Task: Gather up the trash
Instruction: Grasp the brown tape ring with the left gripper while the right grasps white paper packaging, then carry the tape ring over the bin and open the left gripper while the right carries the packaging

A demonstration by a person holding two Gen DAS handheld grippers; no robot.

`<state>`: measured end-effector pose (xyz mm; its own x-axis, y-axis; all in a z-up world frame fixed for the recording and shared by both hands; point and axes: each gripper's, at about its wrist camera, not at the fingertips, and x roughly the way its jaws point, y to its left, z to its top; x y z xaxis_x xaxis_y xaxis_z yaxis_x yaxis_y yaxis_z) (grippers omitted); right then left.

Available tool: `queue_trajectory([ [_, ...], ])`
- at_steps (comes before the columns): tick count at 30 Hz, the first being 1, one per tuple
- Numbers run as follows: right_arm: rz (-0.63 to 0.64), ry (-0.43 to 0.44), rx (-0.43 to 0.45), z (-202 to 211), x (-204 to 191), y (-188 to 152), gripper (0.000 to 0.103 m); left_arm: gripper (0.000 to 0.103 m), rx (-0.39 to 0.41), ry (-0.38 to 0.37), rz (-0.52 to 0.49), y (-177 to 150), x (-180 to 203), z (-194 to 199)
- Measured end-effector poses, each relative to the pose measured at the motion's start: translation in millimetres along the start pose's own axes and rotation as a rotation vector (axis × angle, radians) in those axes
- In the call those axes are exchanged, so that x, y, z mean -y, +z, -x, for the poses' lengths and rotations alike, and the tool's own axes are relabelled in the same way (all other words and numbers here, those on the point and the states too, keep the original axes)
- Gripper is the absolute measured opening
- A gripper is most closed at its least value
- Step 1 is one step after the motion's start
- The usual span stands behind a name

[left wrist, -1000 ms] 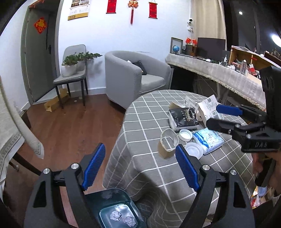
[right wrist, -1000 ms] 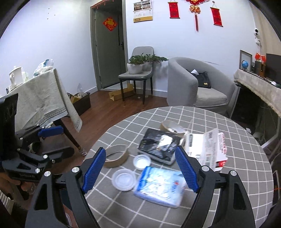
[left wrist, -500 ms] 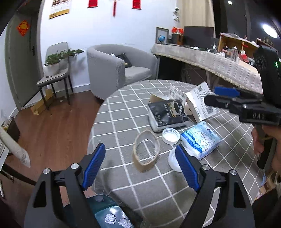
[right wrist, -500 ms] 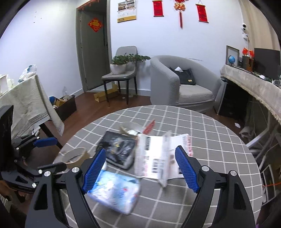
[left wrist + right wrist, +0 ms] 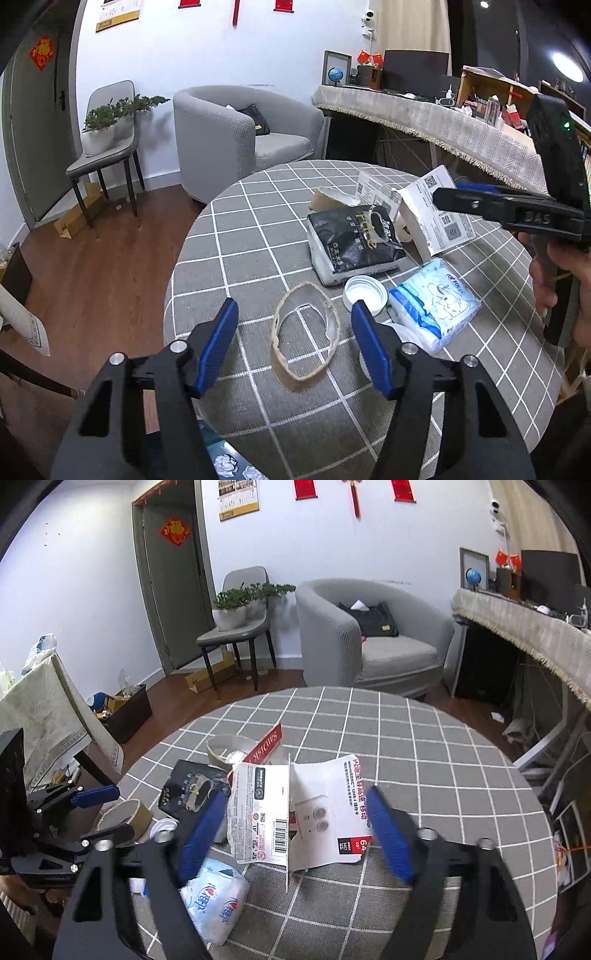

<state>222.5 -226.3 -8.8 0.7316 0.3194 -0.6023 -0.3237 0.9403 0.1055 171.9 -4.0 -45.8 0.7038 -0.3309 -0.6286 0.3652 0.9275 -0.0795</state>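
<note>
Trash lies on a round table with a grey checked cloth. My left gripper is open, its blue pads on either side of a squashed brown tape ring. Beside the ring are a white lid, a blue tissue pack and a black packet. My right gripper is open around white card packaging. It also shows in the left wrist view, above that packaging. A torn paper cup lies behind.
A dark green bin with crumpled paper stands on the floor below the table's near edge. A grey armchair, a chair with potted plants and a long covered counter stand beyond the table.
My left gripper moved from beside the table to over it and now straddles the tape ring. My right gripper moved right from the tissue pack and lids to the card packaging.
</note>
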Motion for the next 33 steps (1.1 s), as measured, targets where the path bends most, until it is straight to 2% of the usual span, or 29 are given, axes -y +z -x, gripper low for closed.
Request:
queue_trajectory([
  [4,-0.029,0.023,-0.032,-11.3,3.7,-0.4,0.057,0.059,-0.017,-0.014,-0.010,1.1,2.1,-5.4],
  [11,-0.048,0.040,-0.062,-23.1,6.0,2.1,0.045,0.038,-0.039,-0.035,-0.013,2.4,3.6,-13.5],
  [14,-0.040,0.040,-0.073,-25.7,3.5,1.8,0.039,0.038,-0.032,-0.038,0.003,3.4,1.0,-12.2],
  [16,-0.033,0.041,-0.079,-26.6,1.1,0.8,0.031,0.037,-0.019,-0.029,0.003,4.0,0.2,-9.1],
  [20,-0.020,0.035,-0.086,-26.7,-3.0,-1.4,0.022,0.038,0.030,-0.017,0.034,7.2,-5.9,3.1],
  [23,-0.012,0.010,-0.082,-24.9,-4.1,-1.5,0.008,0.038,0.053,-0.007,0.058,8.0,-11.6,10.8],
  [26,0.018,-0.043,-0.057,-19.2,-9.3,-1.2,0.004,0.038,0.067,0.014,0.078,6.1,-18.1,18.8],
  [28,0.020,-0.045,-0.039,-15.3,-12.1,0.1,0.001,0.038,0.070,0.032,0.085,4.2,-21.4,23.4],
  [33,0.055,-0.084,0.002,-5.0,-21.8,2.6,0.001,0.038,0.086,0.068,0.121,-0.9,-32.6,40.5],
])
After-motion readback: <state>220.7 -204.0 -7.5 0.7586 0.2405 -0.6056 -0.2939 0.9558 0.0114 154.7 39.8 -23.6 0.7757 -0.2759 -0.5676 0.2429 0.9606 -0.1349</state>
